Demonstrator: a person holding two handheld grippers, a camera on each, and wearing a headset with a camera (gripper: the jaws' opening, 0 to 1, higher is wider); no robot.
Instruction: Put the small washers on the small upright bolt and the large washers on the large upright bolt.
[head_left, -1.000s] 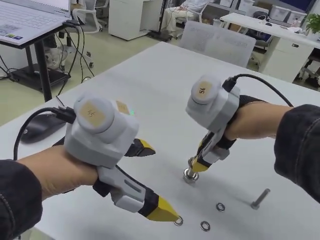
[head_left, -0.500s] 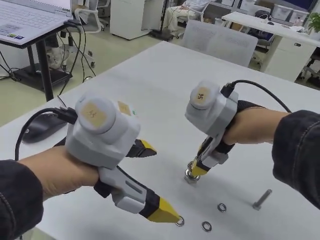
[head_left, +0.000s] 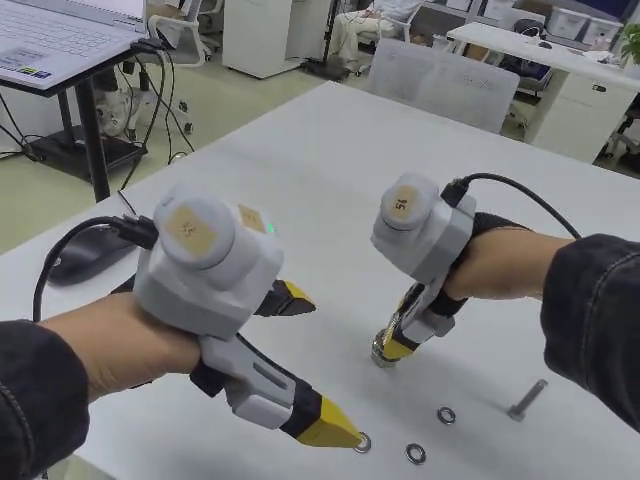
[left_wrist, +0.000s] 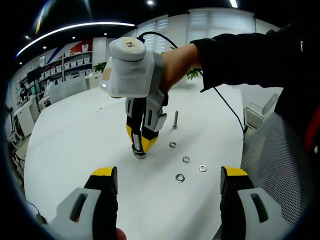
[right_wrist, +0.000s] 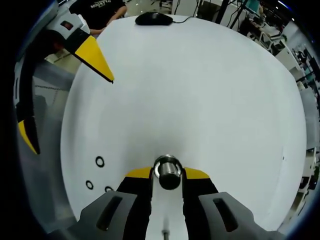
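While my right hand-held gripper (head_left: 397, 348) is clenched on the large bolt (right_wrist: 167, 172), holding it upright with its base on the counter (head_left: 330, 180), my left hand-held gripper (head_left: 322, 366) is released. Its two yellow-tipped jaws are spread wide with nothing between them. In the left gripper view four washers (left_wrist: 186, 159) lie flat on the counter ahead of those open jaws, at about twelve to one o'clock. The clamped bolt stands beyond them at about eleven o'clock. In the head view the nearest washer (head_left: 362, 442) sits just beside my left lower jaw tip, at its three o'clock, and the group lies at roughly five o'clock from the large bolt. I judge my left hand to be much the nearer one for the pick. The washers are too small for me to sort large from small. The small bolt (head_left: 525, 398) is off at about four o'clock from the large one, well apart from both hand-held grippers, and I cannot tell whether it stands or lies. The nearest washer lies flat, so I would need to come down with the jaws astride its rim. I would then carry it toward eleven o'clock and over the bolt's vertical axis. My right jaws now crowd the top of that bolt, so they would likely have to shift lower or let go first.
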